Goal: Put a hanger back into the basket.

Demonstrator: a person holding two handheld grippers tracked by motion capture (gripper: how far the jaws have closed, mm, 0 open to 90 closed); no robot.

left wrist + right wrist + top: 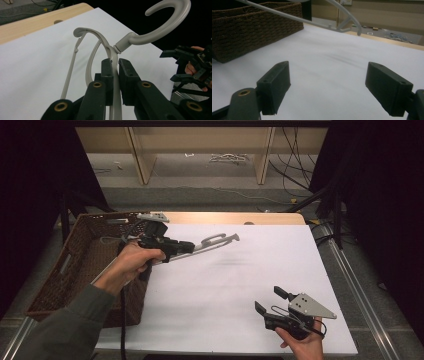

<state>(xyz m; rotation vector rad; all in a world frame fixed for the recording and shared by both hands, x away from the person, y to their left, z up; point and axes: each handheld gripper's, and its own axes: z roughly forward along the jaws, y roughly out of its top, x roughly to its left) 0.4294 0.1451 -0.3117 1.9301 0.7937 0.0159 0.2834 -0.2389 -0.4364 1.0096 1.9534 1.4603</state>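
Two grippers in play. Left gripper [186,247], upper left of the high view, has its jaws pinched tight on a grey plastic hanger [216,241], gripping the neck just below the hook [167,20]; the hanger is held up off the white table [240,285], hook end toward frame centre. Right gripper [270,300], lower right, jaws spread wide, nothing between them. Brown wicker basket [85,265] sits at the left edge.

Table [235,285]: white top, wooden far edge.
Basket [95,250]: brown wicker, at its left edge.
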